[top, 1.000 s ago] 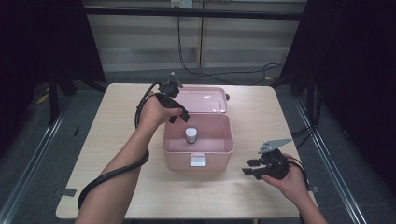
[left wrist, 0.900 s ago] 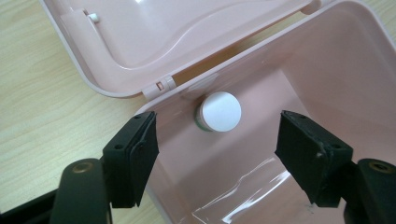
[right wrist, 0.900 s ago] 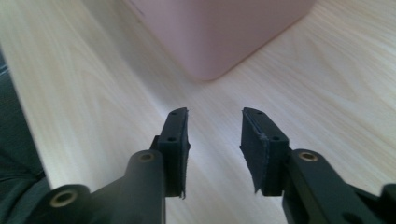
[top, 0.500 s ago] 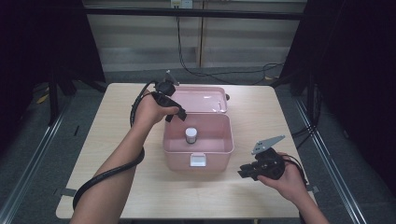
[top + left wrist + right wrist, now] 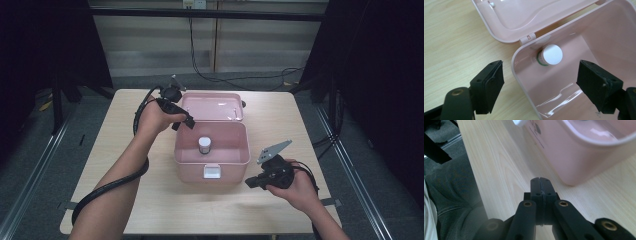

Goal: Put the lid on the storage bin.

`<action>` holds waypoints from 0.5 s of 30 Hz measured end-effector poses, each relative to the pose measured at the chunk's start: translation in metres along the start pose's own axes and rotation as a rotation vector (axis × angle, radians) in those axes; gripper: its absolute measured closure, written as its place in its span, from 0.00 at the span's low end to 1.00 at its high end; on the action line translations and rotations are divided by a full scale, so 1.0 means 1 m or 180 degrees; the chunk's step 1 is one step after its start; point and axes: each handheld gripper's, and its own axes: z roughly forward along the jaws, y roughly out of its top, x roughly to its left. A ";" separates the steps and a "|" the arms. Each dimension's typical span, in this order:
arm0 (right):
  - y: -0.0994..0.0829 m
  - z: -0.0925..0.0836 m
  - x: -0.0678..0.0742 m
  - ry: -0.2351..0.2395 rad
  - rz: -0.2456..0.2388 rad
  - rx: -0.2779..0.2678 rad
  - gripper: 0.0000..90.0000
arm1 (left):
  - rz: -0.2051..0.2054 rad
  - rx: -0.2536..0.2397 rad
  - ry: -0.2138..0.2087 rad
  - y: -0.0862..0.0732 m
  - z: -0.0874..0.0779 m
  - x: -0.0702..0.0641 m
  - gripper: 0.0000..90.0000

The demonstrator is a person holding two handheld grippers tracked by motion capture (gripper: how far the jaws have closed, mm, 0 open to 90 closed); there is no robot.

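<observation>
An open pink box (image 5: 190, 172) sits mid-table with its lid (image 5: 212, 106) folded back. A small bottle with a white cap (image 5: 204, 145) stands inside it near the back wall. My left gripper (image 5: 183, 124) hovers open over the box's back left corner. Its jaws have just been opening and touch nothing. In the left gripper view the box rim (image 5: 520, 75) runs between the spread jaws of that gripper (image 5: 540, 75), with the bottle (image 5: 552, 54) beyond. To the box's right front, my right gripper (image 5: 248, 184) has just been closing; it (image 5: 541, 181) is shut with nothing between its jaws.
The light wooden table (image 5: 125, 125) has bare room on all sides of the box. A white latch (image 5: 212, 171) sits on the box's front wall. Black cables (image 5: 115, 182) trail along the left forearm. The table's front edge (image 5: 471, 170) and a trouser leg lie close to the right gripper.
The right gripper's jaws have closed, and the hand has risen a little and drifted left toward the box. The left gripper's jaws have spread wider over the box's corner.
</observation>
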 end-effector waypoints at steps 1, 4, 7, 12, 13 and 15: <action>0.002 0.000 0.001 0.0001 -0.0016 0.0005 1.00 | 0.0015 0.0007 -0.0011 0.000 0.000 0.001 0.23; 0.009 0.001 0.004 0.0039 -0.0036 0.0049 1.00 | -0.0003 0.0000 -0.0003 -0.001 -0.001 0.004 0.23; 0.016 0.001 0.005 0.0045 -0.0072 0.0110 1.00 | -0.0023 -0.0002 0.0001 -0.001 -0.003 0.007 0.23; 0.026 0.000 0.008 0.0127 -0.0129 0.0133 1.00 | -0.0050 -0.0017 -0.0022 -0.002 -0.006 0.011 0.22; 0.027 0.000 0.009 0.0127 -0.0138 0.0133 1.00 | -0.0071 -0.0028 -0.0023 -0.002 -0.006 0.011 0.22; 0.030 -0.001 0.010 0.0132 -0.0153 0.0133 1.00 | -0.0073 -0.0036 -0.0035 -0.003 -0.008 0.013 0.21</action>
